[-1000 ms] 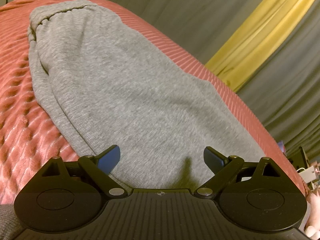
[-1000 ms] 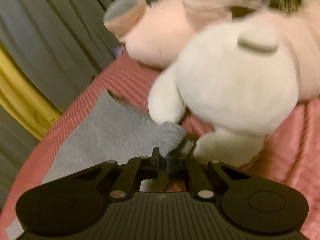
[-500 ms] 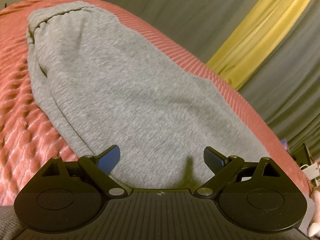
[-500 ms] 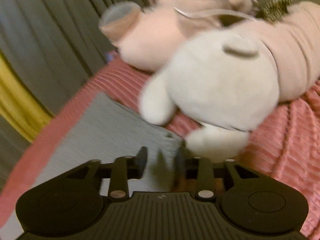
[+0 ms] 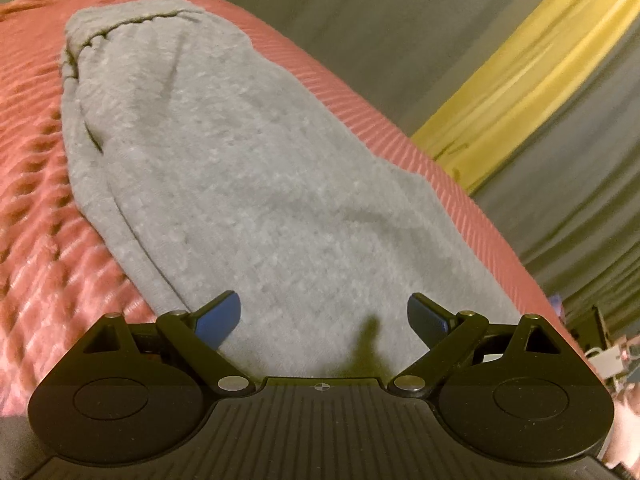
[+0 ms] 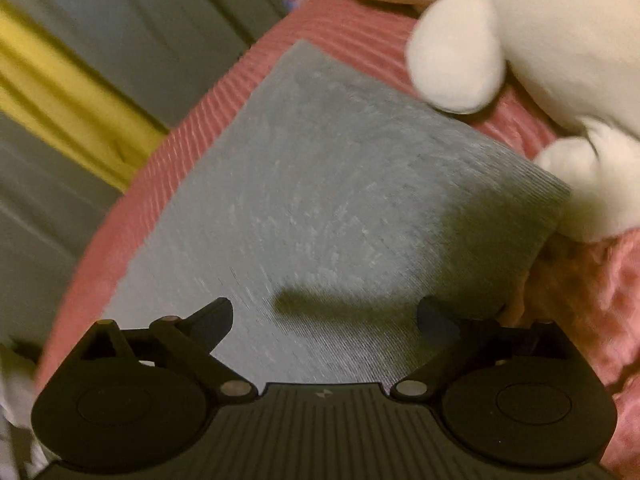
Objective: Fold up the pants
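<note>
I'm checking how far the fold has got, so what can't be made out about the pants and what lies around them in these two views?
- Left wrist view: the near end of the grey pants is cut off behind the left gripper.
- Right wrist view: motion blur smears the pants' weave, and the right gripper covers their near edge.
- Right wrist view: the white plush toy is cut by the top and right edges.
- Neither view shows how many layers the pants have.

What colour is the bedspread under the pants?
Salmon-red, ribbed texture; the bedspread shows best in the left wrist view, beside the grey pants.
</note>
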`<state>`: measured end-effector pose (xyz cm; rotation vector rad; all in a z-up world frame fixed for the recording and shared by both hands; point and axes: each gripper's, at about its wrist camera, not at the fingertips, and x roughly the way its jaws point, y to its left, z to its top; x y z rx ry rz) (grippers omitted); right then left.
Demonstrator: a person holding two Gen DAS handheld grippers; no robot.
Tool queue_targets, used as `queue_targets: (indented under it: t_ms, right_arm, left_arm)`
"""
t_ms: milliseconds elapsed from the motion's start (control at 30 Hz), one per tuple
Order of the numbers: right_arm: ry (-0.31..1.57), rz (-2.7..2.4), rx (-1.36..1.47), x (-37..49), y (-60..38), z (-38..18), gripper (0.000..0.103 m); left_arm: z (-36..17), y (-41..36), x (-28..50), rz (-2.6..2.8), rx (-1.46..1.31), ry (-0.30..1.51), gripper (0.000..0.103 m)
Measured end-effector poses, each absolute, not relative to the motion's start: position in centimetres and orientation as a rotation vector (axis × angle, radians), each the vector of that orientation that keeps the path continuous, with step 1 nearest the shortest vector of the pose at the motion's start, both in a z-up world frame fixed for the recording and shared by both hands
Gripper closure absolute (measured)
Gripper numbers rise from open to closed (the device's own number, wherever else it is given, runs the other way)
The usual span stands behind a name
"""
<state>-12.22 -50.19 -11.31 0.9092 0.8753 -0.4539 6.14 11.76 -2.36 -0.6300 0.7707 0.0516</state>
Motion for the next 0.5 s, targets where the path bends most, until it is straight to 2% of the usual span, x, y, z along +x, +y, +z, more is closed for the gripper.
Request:
queue_targets:
  t_ms: [167, 500]
  right_arm:
    - [0.888, -0.482, 0.894, -11.4, -50.1, -11.5, 0.004]
    - [0.718, -0.476, 1.107, -14.0, -52.2, -13.0, 0.004]
  left_arm:
    - [-2.6, 14.6, 5.8, 0.080, -0.766, 0.718, 0.009]
    - [-2.0, 16.5, 4.4, 0.260, -0.784, 0.609, 0.008]
